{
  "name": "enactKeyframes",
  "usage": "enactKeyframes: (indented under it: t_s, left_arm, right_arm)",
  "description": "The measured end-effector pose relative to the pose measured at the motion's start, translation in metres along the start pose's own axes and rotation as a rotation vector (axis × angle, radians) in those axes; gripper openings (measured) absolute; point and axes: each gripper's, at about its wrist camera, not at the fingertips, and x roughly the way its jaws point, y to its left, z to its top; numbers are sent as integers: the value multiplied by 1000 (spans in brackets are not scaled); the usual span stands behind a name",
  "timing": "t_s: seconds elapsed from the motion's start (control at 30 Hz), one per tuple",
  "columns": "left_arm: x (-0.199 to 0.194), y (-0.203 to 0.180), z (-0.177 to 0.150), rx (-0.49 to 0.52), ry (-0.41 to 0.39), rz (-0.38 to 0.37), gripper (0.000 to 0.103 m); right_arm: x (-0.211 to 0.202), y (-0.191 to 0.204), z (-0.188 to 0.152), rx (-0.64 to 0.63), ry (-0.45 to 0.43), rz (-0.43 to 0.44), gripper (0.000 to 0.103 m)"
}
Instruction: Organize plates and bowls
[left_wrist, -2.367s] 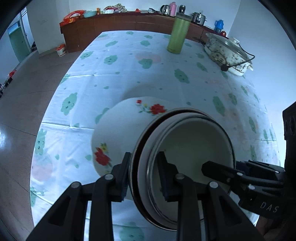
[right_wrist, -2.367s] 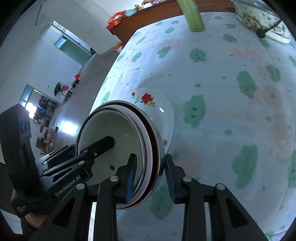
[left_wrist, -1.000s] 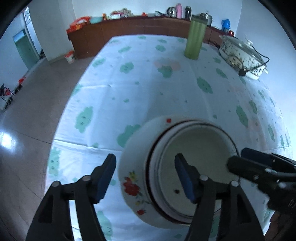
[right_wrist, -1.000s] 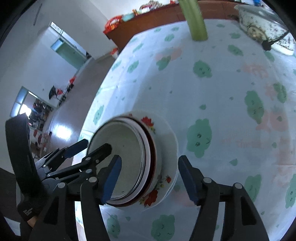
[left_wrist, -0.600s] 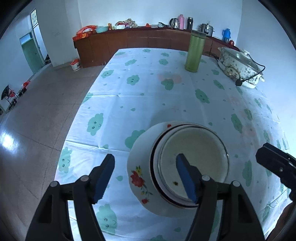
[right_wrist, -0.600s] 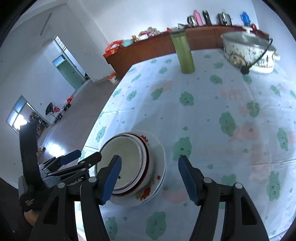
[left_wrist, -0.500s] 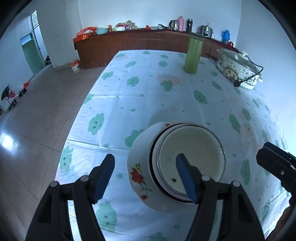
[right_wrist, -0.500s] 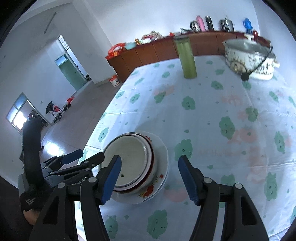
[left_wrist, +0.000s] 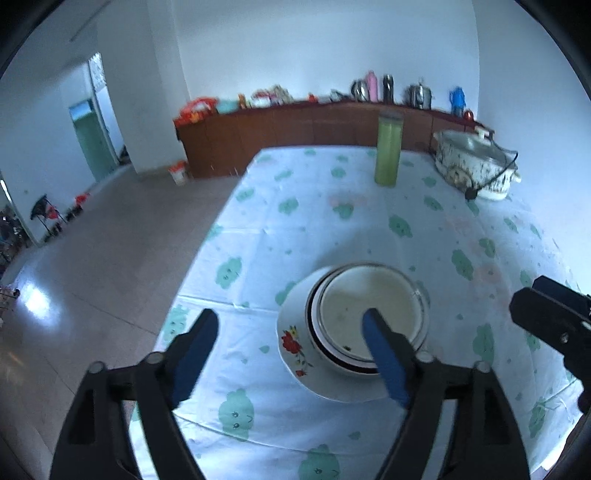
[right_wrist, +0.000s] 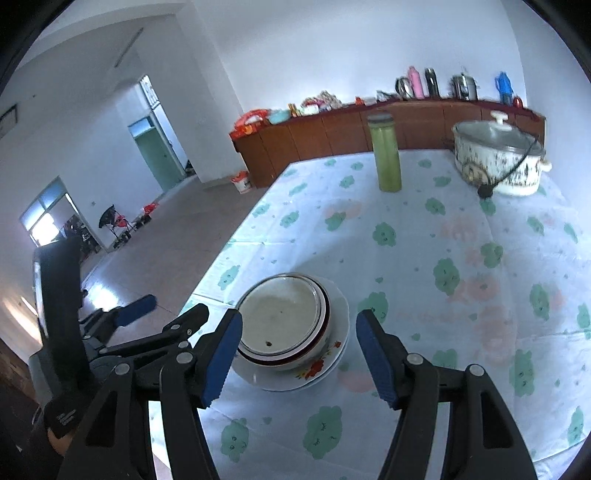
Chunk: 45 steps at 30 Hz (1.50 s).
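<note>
A white bowl (left_wrist: 365, 302) sits nested in a dark-rimmed bowl on a white plate with red flowers (left_wrist: 295, 343), on the cloud-print tablecloth (left_wrist: 332, 229). My left gripper (left_wrist: 288, 321) hovers above and short of the stack. Its jaws are opening and nothing is between the pads. In the right wrist view the same bowl (right_wrist: 280, 314) and flowered plate (right_wrist: 325, 365) lie below my right gripper (right_wrist: 298, 325), which is open and touches nothing. The left gripper (right_wrist: 162, 314) shows at the left there, and the right gripper's finger (left_wrist: 546, 321) shows at the right edge of the left wrist view.
A tall green bottle (left_wrist: 388, 151) and a lidded speckled cooker (left_wrist: 476, 162) with a black cord stand at the far end of the table. A brown sideboard (left_wrist: 295, 125) with flasks runs along the back wall. The table's left edge drops to a tiled floor (left_wrist: 110, 258).
Both grippers let go of the bowl rims, opened wide and drew back and up. The stack now rests on the table, smaller in both views. The left jaws have spread further.
</note>
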Motion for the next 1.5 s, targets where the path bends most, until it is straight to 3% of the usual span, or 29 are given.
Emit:
enactKeyframes:
  t_s: [0.3,0.47,0.63,1.23,1.5]
  left_arm:
    - [-45,-15,-10,-29,-57,15,92]
    - [-61,-22,-18,-31,-78,17,94]
    - [-73,-22,-22,-35,-100,15,95]
    - [-93,-21,-22,-28,-182,62,103]
    - [-98,-22,-21,-33,-211,47,103]
  right_arm:
    - [-42,-4,-8,-45,-67,21,67]
    - [-57,-8,-11,-41,-87,30,75]
    - [-69,-6,-15,-54,-106,30,75]
    - [-82,-3,-17,-51,-153,19,75]
    - [-83,-6,-17,-44,-154,7,76]
